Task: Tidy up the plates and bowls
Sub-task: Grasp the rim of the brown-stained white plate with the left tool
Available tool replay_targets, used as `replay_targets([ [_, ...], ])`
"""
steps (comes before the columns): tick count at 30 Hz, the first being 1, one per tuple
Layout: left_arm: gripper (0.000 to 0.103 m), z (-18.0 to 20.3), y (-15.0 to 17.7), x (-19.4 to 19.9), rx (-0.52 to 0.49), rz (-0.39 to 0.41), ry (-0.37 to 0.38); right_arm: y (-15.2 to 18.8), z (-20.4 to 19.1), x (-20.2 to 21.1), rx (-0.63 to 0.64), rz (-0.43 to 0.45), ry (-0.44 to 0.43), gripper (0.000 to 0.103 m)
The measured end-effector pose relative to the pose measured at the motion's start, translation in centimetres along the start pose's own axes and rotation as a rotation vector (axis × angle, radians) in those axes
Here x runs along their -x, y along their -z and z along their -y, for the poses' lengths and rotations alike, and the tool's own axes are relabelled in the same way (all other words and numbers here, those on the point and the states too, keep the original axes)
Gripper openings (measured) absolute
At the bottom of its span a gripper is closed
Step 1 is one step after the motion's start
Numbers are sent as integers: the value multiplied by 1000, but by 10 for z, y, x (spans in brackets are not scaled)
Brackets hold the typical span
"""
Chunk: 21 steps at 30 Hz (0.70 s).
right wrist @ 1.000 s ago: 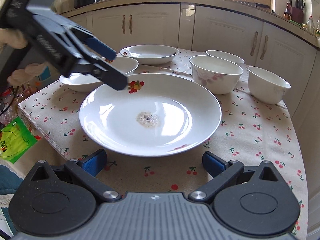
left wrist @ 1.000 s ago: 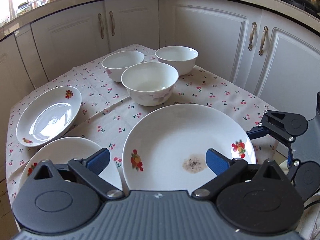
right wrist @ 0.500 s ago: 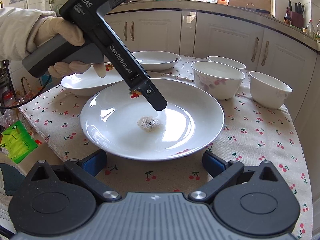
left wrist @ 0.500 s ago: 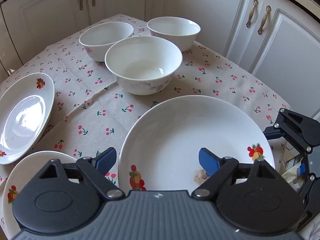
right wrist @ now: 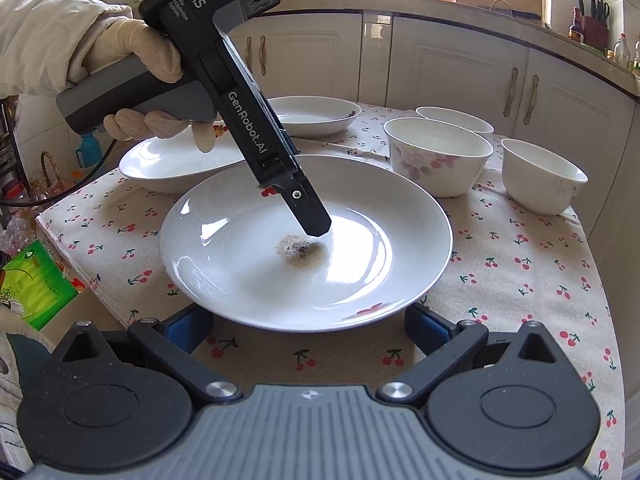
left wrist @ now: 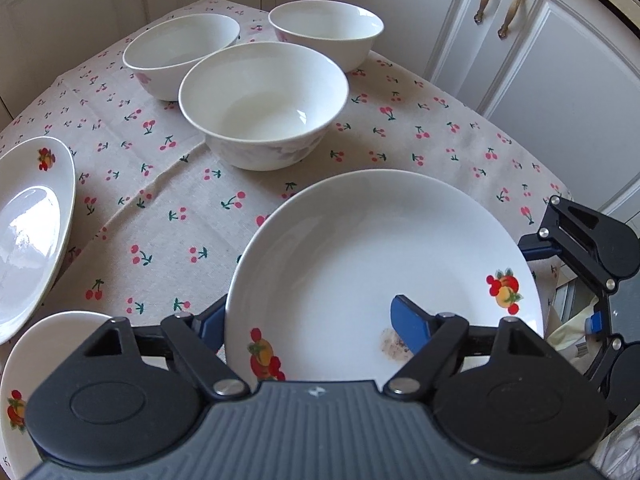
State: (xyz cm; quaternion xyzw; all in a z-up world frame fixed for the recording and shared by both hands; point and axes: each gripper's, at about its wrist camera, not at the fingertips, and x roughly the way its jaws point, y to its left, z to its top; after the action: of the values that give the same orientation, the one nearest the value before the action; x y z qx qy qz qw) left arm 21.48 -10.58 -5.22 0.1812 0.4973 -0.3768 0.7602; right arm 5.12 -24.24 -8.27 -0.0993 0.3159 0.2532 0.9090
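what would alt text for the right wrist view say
A gloved hand holds the left gripper angled down over a large white plate on a cherry-print tablecloth, above a speckled smear. Three white bowls stand to the right.

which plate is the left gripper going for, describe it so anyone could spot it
On the cherry-print tablecloth, look at the edge nearest the right gripper. There sits the largest white round ceramic plate, fruit decals on its rim. Unlike the other plates, it has a brownish speckled smear inside.
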Motion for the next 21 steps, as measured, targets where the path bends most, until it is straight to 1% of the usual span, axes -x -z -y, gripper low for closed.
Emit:
replay_targets([
  [7,82,-2,-1,-3,-3,-13,14,-6,-1,-4,8,-32,-2,103],
  [21,81,1,2,1,-17,1,16,-13,-5,-1,26,-77,23,103],
])
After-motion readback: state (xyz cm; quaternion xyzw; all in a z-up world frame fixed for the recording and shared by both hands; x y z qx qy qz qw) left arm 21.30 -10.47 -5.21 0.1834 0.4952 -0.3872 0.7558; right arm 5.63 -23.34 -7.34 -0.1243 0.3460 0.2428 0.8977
